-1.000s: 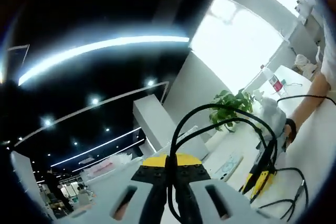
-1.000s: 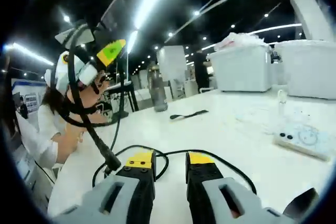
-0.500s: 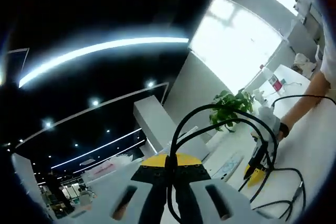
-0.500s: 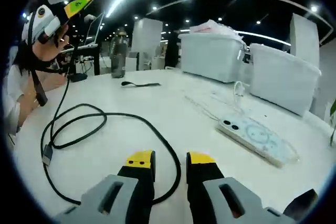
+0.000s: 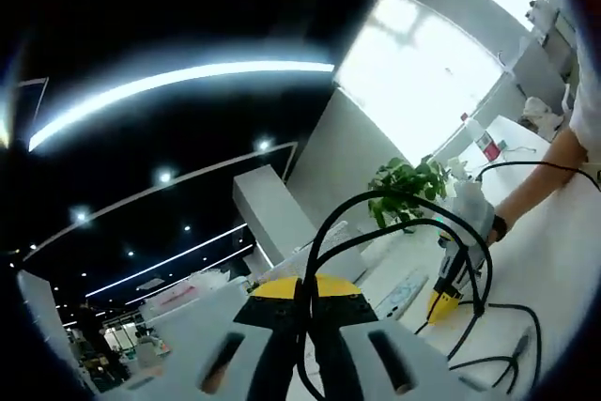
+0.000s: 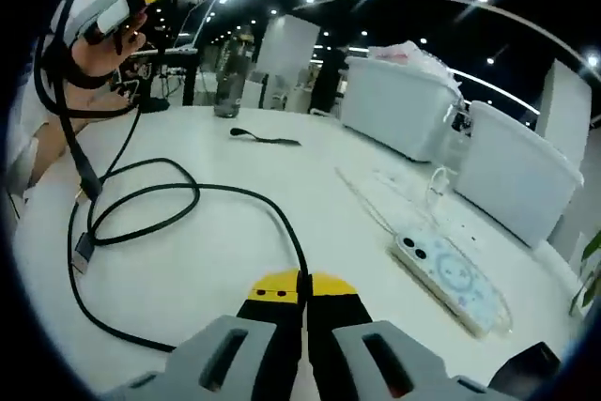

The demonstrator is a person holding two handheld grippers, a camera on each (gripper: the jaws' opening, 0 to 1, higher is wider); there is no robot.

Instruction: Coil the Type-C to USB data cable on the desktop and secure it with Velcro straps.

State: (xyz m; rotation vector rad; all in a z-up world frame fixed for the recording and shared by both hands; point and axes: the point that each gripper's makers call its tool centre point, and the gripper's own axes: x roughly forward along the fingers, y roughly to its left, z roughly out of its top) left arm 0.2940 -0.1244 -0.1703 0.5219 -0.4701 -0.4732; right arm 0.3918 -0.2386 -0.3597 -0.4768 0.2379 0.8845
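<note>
While two white lidded bins [image 6: 406,105] stand at the upper right of the right gripper view, their contents hidden save for something crumpled on the nearer lid, a phone [image 6: 449,268] lies on the white bench [image 6: 207,269] at right and a dark Velcro strap [image 6: 265,138] near the top centre. Held high and tilted toward the ceiling lights, the left claw [image 5: 305,290] is clamped on loops of the black data cable [image 5: 394,202], while the right claw [image 6: 302,281] sits low over the bench, pinched on that cable [image 6: 169,196] where it curves in from the coil at left. Half a second ago the right claw's jaws stood apart beside the cable; now they have closed on it.
</note>
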